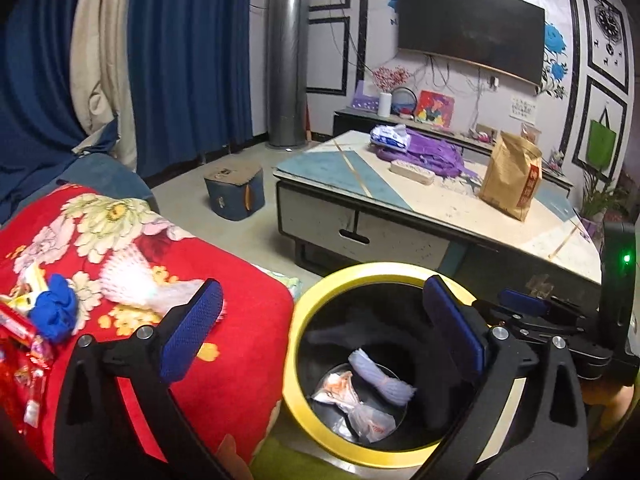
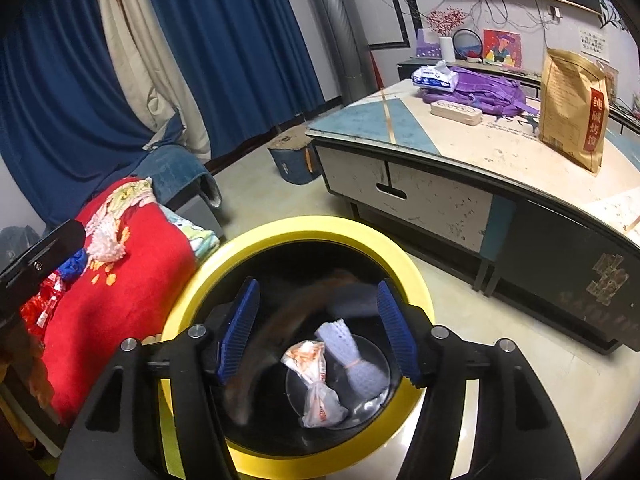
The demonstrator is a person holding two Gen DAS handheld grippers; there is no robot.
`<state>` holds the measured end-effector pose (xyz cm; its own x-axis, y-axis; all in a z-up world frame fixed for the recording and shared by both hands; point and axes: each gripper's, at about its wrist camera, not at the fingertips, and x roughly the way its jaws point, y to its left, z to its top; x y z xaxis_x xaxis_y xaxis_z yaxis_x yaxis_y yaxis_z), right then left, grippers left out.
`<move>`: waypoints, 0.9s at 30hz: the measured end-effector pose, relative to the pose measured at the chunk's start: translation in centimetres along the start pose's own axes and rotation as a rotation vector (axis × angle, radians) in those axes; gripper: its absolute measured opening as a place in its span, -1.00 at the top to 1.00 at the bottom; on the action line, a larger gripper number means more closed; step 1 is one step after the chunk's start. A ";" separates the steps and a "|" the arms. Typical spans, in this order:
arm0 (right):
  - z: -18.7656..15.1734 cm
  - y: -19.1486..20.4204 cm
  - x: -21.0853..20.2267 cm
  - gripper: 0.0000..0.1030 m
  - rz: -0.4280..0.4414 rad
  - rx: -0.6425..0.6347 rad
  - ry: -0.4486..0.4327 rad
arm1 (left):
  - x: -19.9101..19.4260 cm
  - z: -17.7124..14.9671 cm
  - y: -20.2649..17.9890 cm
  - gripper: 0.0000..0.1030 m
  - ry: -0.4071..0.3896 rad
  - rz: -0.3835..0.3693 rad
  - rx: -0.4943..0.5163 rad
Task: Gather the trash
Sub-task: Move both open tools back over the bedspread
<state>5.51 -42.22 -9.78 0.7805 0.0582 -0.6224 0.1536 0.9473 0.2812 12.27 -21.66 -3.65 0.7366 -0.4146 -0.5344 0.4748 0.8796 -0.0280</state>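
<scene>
Blue curtains and a wall-hung television back the room in the left wrist view, with a low bench carrying a purple bag and a brown paper bag. On the floor just before the bench's near edge stands a bin with a yellow rim. At its bottom lie a crumpled wrapper and a pale bundle, touching. The left gripper hangs above the rim, fingers spread wide and holding nothing. Beside the bin, a red flowered blanket bears more wrappers at its left edge.

From the right wrist view, the right gripper hovers over the bin, fingers released, empty. Below them a brown blur crosses the bin's dark inside; I cannot tell what it is. The wrapper and bundle lie side by side on the bottom.
</scene>
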 end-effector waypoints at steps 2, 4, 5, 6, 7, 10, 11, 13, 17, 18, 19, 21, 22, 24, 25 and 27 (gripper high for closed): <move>0.1 0.4 -0.1 -0.17 0.013 -0.012 -0.008 | -0.6 0.1 0.5 -0.79 -0.014 0.015 -0.012; 0.2 1.1 -0.3 -0.18 0.027 -0.029 -0.019 | -1.2 0.2 1.0 -0.79 -0.029 0.033 -0.028; 0.2 1.5 -0.4 -0.18 0.033 -0.036 -0.022 | -1.5 0.2 1.4 -0.79 -0.035 0.042 -0.035; 0.4 1.9 -0.6 -0.19 0.043 -0.048 -0.030 | -1.9 0.2 1.7 -0.79 -0.041 0.051 -0.043; 0.2 2.3 -0.7 -0.19 0.048 -0.056 -0.035 | -2.3 0.3 2.1 -0.79 -0.046 0.065 -0.051; 0.3 3.5 -0.9 -0.23 0.068 -0.088 -0.050 | -3.2 0.4 2.7 -0.79 -0.061 0.094 -0.062; 0.5 4.0 -1.0 -0.25 0.080 -0.100 -0.052 | -3.7 0.4 3.1 -0.79 -0.072 0.106 -0.066; 0.6 5.0 -1.0 -0.26 0.095 -0.118 -0.055 | -4.4 0.4 3.6 -0.79 -0.087 0.127 -0.069; 1.1 7.1 -1.2 -0.29 0.132 -0.171 -0.061 | -5.7 0.4 4.7 -0.79 -0.112 0.163 -0.081; 1.1 7.6 -1.2 -0.31 0.139 -0.180 -0.063 | -6.0 0.4 5.0 -0.79 -0.118 0.172 -0.087; 1.2 8.2 -1.3 -0.31 0.148 -0.193 -0.067 | -6.3 0.4 5.3 -0.79 -0.123 0.179 -0.092; 1.5 9.3 -1.3 -0.32 0.168 -0.216 -0.071 | -7.0 0.4 5.9 -0.79 -0.137 0.200 -0.103; 1.6 9.8 -1.3 -0.32 0.178 -0.228 -0.072 | -7.3 0.4 6.2 -0.79 -0.143 0.209 -0.110; 1.9 10.9 -1.3 -0.33 0.197 -0.251 -0.073 | -7.9 0.3 6.8 -0.79 -0.155 0.227 -0.122; 1.9 11.4 -1.3 -0.34 0.207 -0.260 -0.073 | -8.2 0.3 7.1 -0.79 -0.159 0.235 -0.128; 2.0 12.4 -1.3 -0.35 0.223 -0.278 -0.069 | -8.8 0.2 7.8 -0.79 -0.170 0.255 -0.140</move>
<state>7.58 -31.22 -4.03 0.8165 0.2611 -0.5149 -0.1887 0.9636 0.1893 9.57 -11.14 1.01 0.8985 -0.1996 -0.3910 0.2027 0.9787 -0.0340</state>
